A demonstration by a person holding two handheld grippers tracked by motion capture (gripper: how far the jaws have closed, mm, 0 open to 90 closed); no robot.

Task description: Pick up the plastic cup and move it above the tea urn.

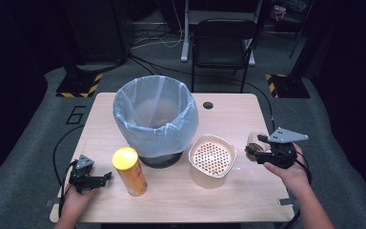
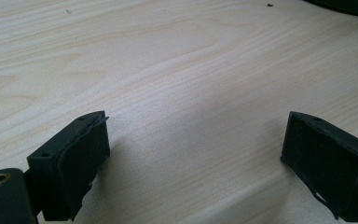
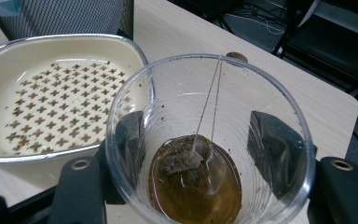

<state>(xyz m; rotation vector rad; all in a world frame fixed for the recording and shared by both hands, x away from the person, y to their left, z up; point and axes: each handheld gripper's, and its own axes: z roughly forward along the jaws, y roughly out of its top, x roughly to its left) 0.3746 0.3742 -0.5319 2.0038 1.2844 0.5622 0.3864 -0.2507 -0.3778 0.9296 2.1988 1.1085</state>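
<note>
My right gripper [image 1: 253, 150] is shut on a clear plastic cup [image 1: 254, 143], lifted a little off the table at the right. In the right gripper view the cup [image 3: 209, 140] sits between both black pads [image 3: 272, 144], with brown tea and a tea bag [image 3: 186, 156] on a string at its bottom. My left gripper [image 1: 106, 177] rests on the table at the front left, jaws wide apart with bare wood between them [image 2: 196, 154]. A cream bowl [image 1: 212, 160] with a cross pattern inside stands just left of the cup. A bin with a pale blue bag [image 1: 155, 117] stands behind it.
A yellow-lidded orange snack can [image 1: 129, 171] stands upright between my left gripper and the bin. A cable hole [image 1: 208, 105] is at the table's back. A black chair [image 1: 223, 43] stands beyond the table's far edge.
</note>
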